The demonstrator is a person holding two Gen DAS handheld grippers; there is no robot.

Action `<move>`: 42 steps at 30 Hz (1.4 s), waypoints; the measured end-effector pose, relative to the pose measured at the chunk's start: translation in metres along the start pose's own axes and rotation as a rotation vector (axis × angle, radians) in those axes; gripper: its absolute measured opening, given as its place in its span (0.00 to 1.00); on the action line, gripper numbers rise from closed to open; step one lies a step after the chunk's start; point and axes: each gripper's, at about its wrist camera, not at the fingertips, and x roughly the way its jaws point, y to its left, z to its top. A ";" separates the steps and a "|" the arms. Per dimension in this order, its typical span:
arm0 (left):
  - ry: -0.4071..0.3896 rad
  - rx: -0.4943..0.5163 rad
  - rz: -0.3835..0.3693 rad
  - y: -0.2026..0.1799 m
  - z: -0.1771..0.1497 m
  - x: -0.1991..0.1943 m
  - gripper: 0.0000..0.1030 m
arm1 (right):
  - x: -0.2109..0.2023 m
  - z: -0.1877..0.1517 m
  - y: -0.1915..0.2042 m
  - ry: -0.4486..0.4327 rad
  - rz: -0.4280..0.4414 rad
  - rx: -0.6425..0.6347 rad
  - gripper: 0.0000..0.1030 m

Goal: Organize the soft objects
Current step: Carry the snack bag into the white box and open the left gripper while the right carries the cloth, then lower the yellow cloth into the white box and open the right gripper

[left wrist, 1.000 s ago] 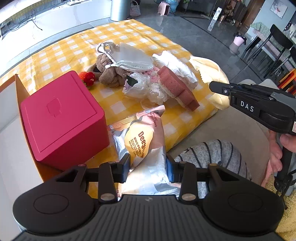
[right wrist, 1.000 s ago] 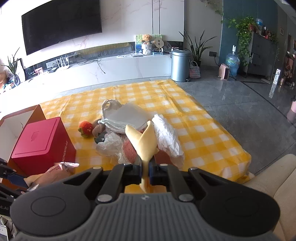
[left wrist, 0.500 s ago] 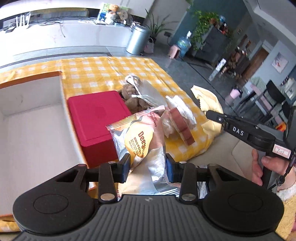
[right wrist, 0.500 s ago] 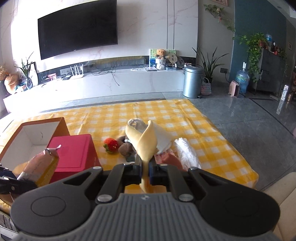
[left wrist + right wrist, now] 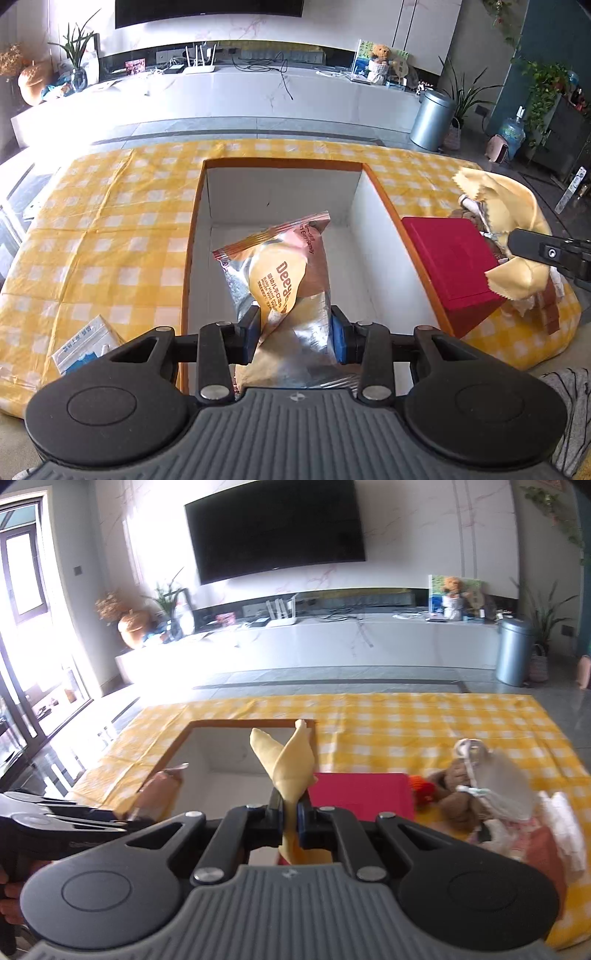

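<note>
My left gripper (image 5: 294, 334) is shut on a silver and orange snack bag (image 5: 280, 273) and holds it over the open white box with orange rim (image 5: 284, 164). My right gripper (image 5: 290, 818) is shut on a folded yellow cloth (image 5: 290, 766); in the left wrist view the cloth (image 5: 509, 221) hangs over the red box (image 5: 448, 258). The white box (image 5: 251, 723) and the snack bag (image 5: 162, 790) also show in the right wrist view, ahead and to the left.
A red box (image 5: 360, 792) stands right of the white box. Beyond it lie a strawberry toy (image 5: 421, 790), a brown plush (image 5: 458, 797), a grey pouch (image 5: 498, 786) and white cloths (image 5: 561, 823). A small carton (image 5: 86, 345) lies at the left on the yellow checked tablecloth (image 5: 99, 236).
My left gripper has swung left with the snack bag, from beside the red box to over the white box. My right gripper has moved left with the yellow cloth, toward the box.
</note>
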 end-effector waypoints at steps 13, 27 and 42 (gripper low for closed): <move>0.098 0.124 0.134 0.000 -0.034 0.016 0.45 | 0.091 -0.027 0.053 0.156 0.073 -0.022 0.04; -0.167 0.106 0.197 0.010 -0.033 -0.035 0.83 | 0.098 -0.047 0.040 0.193 0.079 0.000 0.04; -0.262 -0.091 0.187 0.049 -0.027 -0.028 0.83 | 0.134 -0.066 0.074 0.320 -0.004 -0.127 0.04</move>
